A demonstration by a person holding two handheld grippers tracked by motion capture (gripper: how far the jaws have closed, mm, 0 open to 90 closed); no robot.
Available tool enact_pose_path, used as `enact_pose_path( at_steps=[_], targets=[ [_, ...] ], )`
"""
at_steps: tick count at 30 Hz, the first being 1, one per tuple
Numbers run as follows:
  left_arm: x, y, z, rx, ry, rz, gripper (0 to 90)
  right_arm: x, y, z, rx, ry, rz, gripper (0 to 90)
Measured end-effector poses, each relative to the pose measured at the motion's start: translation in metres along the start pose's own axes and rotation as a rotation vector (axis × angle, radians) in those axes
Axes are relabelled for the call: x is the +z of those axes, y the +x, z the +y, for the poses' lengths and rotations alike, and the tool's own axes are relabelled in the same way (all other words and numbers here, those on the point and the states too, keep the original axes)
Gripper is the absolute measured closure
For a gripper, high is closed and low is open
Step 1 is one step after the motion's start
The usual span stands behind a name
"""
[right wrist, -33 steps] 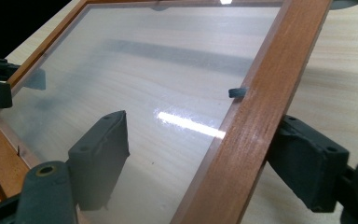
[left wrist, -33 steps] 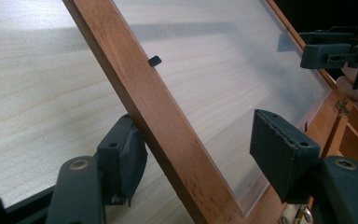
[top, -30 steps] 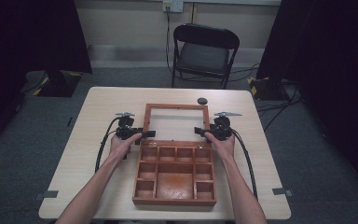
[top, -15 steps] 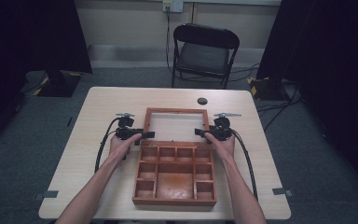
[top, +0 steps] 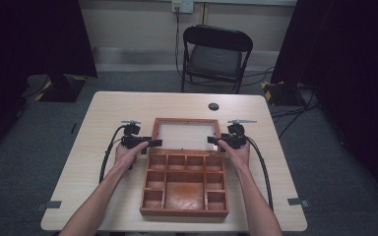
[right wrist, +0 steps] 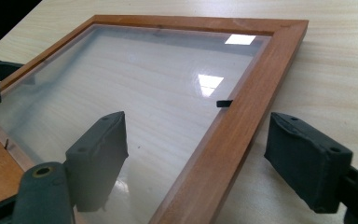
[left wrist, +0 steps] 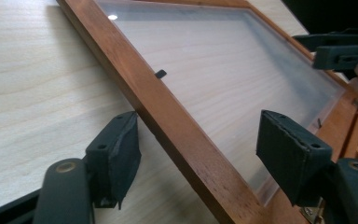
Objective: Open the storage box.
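A wooden box with small compartments sat on the pale table, near the person's edge. Its lid, a wooden frame around a clear pane, lay swung back flat on the table beyond the box, joined to it along the hinged rear edge.

The left gripper was held at the lid's left rail and the right gripper at its right rail, each in one hand, both forearms reaching in over the near table edge. In the left gripper view the jaws stood wide apart, astride the left rail: one pad lay just beside the rail's outer face over bare table, the other hung over the pane, clear of the wood. In the right gripper view the jaws were likewise wide open, straddling the right rail, one pad over the pane and one over the table, neither pressing the frame. Neither gripper had hold of anything.

A small dark disc lay on the table beyond the lid. A black chair stood behind the table.
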State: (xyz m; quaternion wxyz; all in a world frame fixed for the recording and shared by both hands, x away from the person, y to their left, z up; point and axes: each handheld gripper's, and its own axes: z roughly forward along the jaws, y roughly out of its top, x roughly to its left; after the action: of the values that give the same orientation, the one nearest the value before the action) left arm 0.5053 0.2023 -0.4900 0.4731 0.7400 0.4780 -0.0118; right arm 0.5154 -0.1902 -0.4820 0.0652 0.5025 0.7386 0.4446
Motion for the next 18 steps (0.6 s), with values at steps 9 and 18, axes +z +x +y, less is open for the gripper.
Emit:
enact_pose_path(
  at_steps=[9,18],
  targets=[
    [-0.013,-0.002,-0.001,0.023,-0.006,0.015,29.9,-0.015,0.001,-0.002,-0.014,-0.023,-0.01,21.5],
    [-0.036,-0.01,-0.001,0.1,-0.016,0.078,28.2,-0.041,0.003,-0.009,-0.022,-0.045,-0.012,18.0]
  ],
)
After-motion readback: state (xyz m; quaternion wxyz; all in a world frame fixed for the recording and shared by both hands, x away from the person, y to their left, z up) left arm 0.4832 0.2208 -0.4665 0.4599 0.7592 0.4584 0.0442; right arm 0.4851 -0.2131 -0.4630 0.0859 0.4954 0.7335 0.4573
